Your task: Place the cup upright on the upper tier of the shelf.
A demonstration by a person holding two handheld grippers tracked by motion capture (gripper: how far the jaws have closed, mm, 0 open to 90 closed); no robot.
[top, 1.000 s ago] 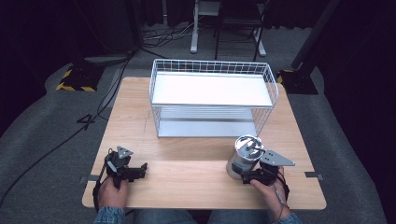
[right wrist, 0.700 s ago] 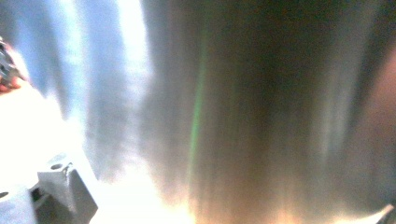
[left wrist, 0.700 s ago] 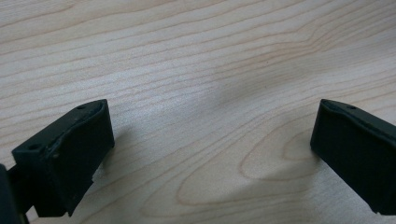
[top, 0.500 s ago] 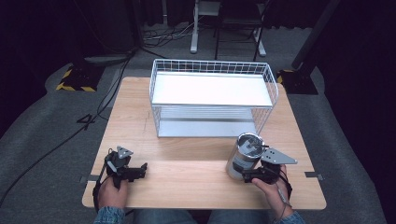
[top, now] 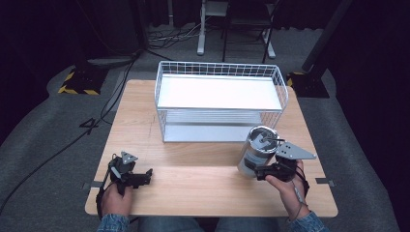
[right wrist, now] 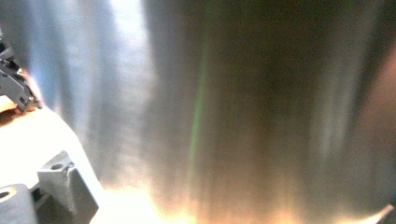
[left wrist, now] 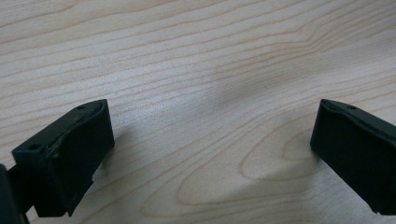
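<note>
A brushed steel canister (top: 255,151) with a lid and wire handle leans tilted over the table's right front, just before the wire rack (top: 220,104). My right gripper (top: 260,171) is shut on its lower wall. Its metal side (right wrist: 210,116) is blurred and very close in the right gripper view. My left gripper (top: 144,176) rests low on the wooden table (top: 203,179) at the front left. It is open, its black jaws (left wrist: 210,149) set wide apart over bare wood with nothing between them.
The white wire rack has two levels: a white top shelf (top: 217,92) and a lower shelf (top: 208,131). It stands at the table's middle back. Dark floor with cables and stands surrounds the table.
The right gripper has carried the canister a little up and toward the rack. The left gripper has stayed still.
</note>
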